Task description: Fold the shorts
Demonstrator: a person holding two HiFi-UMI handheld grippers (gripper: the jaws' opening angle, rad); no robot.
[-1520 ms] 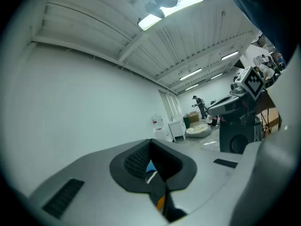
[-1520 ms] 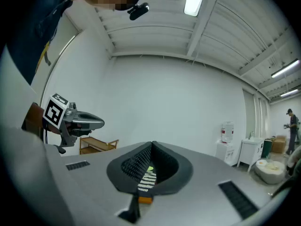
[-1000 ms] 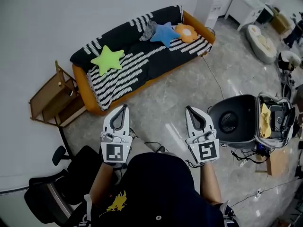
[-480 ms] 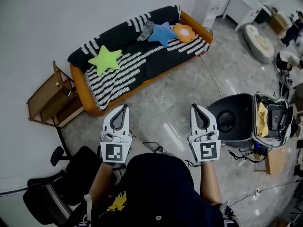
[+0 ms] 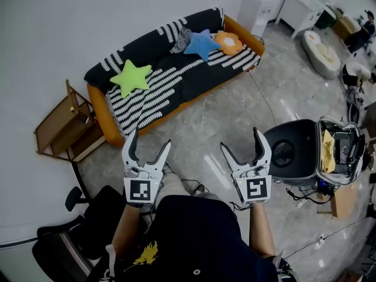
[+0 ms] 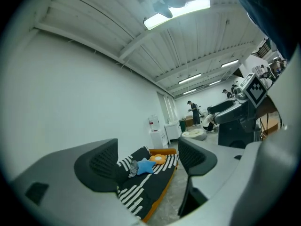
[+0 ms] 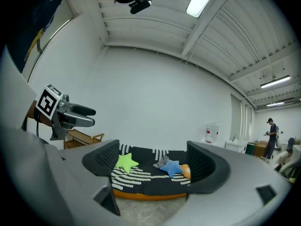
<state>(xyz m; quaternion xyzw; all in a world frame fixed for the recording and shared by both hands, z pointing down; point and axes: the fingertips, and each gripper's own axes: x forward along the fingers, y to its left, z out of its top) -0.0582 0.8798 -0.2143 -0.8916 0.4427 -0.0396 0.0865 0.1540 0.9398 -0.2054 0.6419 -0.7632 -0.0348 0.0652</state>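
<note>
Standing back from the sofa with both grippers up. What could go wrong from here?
1. The grey shorts lie crumpled right beside the blue star pillow; a grab may catch the pillow too.
2. A cable crosses the floor near the sofa; possible trip on the way over.
3. The left gripper and right gripper have just opened, empty; the striped blanket could get pinched with the shorts.

Sofa (image 5: 176, 80) striped black-and-white — star cushion (image 5: 130, 77) green.
</note>
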